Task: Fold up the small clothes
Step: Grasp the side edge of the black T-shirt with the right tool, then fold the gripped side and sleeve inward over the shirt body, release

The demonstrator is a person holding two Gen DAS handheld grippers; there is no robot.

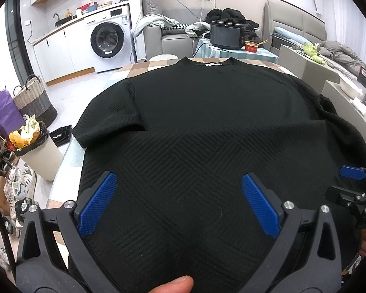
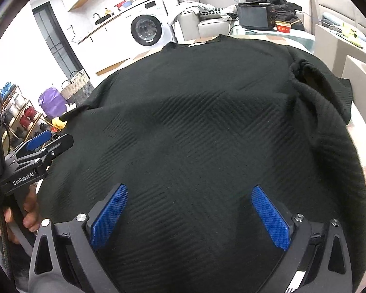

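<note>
**Fingers spread over a flat black shirt, first fold not yet made**

Fingers (image 1: 97, 202) of the left gripper (image 1: 179, 204) stand wide apart at the bottom of the left wrist view, pinching nothing; the black shirt (image 1: 207, 112) fills the gap between them. It lies on the checked surface (image 1: 144, 69), collar toward the top of the frame, hem toward the camera. Its left sleeve (image 1: 109, 119), at centre left, lies flat and clear of the body. The other sleeve (image 2: 314, 83), at upper right of the right wrist view, is crumpled and folded over on itself near the surface's edge. The right gripper (image 2: 190, 216) also has its blue pads spread with only fabric showing between them, and it sits close beside the left one, over the lower part of the shirt.

Judging from this layout, the step in hand is taking hold for a first fold. To do it well:

- Move the left fingers out toward the flat sleeve and the hem corner below it, not the middle of the cloth, where a pinch would only bunch the ribbed knit.
- Close on a single edge, with both layers together.
- Smooth the rumpled sleeve on the right before folding, or the crease will be trapped inside.
- Keep both grippers level so the fold line runs straight from collar to hem.
</note>
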